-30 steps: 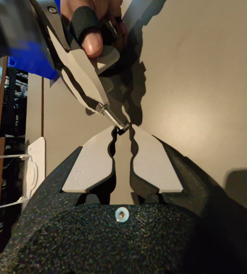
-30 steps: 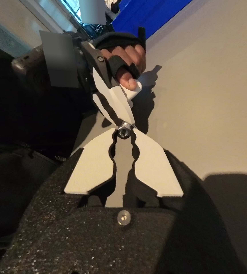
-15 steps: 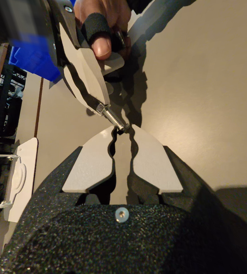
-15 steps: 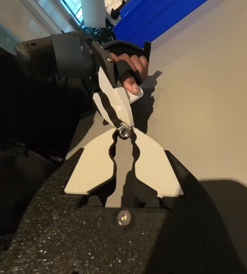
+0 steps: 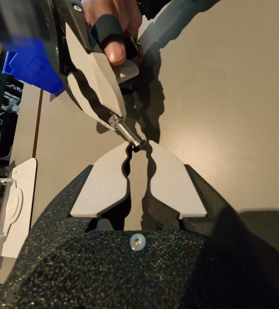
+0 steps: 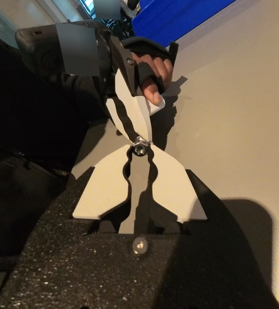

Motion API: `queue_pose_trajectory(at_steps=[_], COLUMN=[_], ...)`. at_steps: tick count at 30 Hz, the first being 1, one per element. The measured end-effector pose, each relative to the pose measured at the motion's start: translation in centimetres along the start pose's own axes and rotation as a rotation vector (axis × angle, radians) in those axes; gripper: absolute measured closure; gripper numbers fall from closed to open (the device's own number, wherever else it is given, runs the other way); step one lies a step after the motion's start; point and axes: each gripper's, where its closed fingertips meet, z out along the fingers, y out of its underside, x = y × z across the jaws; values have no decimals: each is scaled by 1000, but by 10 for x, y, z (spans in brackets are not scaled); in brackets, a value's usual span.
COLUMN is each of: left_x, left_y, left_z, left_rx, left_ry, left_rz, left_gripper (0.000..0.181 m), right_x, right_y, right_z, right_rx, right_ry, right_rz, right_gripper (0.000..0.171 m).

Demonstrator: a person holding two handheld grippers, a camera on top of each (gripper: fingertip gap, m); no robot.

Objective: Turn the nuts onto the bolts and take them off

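Observation:
A silver bolt (image 5: 127,132) is held above the beige table (image 5: 227,108) between my two grippers. My left gripper (image 5: 139,146) is shut on the bolt's head, which is dark in shadow at its fingertips. My right gripper (image 6: 139,149) is shut on a silver nut (image 6: 139,149) that sits on the far end of the thread; in the right wrist view I look into its hole. The right gripper (image 5: 117,119) shows from above in the left wrist view, holding the nut (image 5: 114,120). The left gripper (image 6: 140,140) shows opposite in the right wrist view.
A blue bin (image 5: 31,70) stands at the table's far side and also shows in the right wrist view (image 6: 168,21). A white bracket plate (image 5: 18,200) hangs at the table's left edge. A person's gloved hands (image 5: 113,41) and dark clothing (image 6: 26,133) are close. Less than 4 cm separates the two grippers' tips.
Both grippers stay shut on the bolt and the nut. The right gripper has swung a little to the right and closer in the left wrist view. The nut sits at the same end of the thread.

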Motion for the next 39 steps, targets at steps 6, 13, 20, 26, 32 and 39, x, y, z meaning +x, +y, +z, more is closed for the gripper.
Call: queue_pose_trajectory(at_steps=[6, 13, 20, 26, 32, 39], left_x=[4, 0, -7, -5, -4, -6], left_y=[3, 1, 2, 0, -1, -2], left_z=[4, 3, 0, 1, 2, 0], left_rx=[-39, -29, -23, -8, -2, 0], left_ry=[11, -21, -60, -51, -53, -71], left_rz=[32, 24, 5, 16, 14, 20], left_gripper=[165, 165, 165, 165, 165, 165], right_x=[2, 3, 4, 2, 1, 1], right_y=[4, 1, -5, -8, -8, -10], right_z=[3, 2, -2, -2, -2, -4], right_rx=[-35, -28, 0, 10, 9, 12], right_ry=[23, 47, 75, 74, 79, 91], right_rz=[1, -17, -41, -52, -64, -74], right_gripper=[153, 152, 152, 153, 152, 152])
